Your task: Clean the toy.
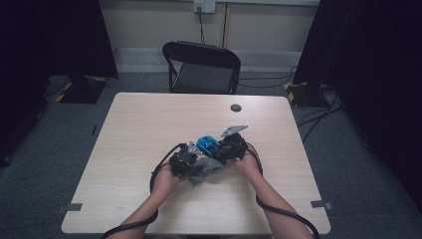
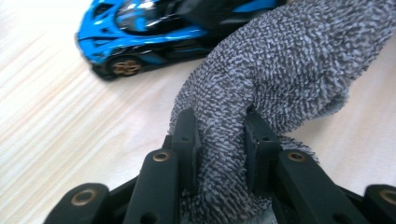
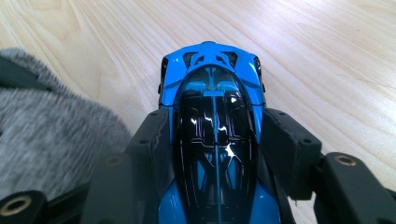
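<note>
Grey cloth point(image 2: 280, 70) in left tongs point(image 2: 219, 140), blue car point(image 3: 215, 140) in right tongs point(image 3: 215, 135).

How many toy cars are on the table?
1: the blue toy car sits mid-table, clamped at its sides by the right tool, beside the grey cloth pinched in the left tool.

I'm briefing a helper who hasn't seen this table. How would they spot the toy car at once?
Look at the middle of the wooden table, where both hands meet. The right gripper clamps the toy car by its sides, beside a grey cloth. The car is glossy blue and black with wheels; the cloth is fuzzy.
</note>
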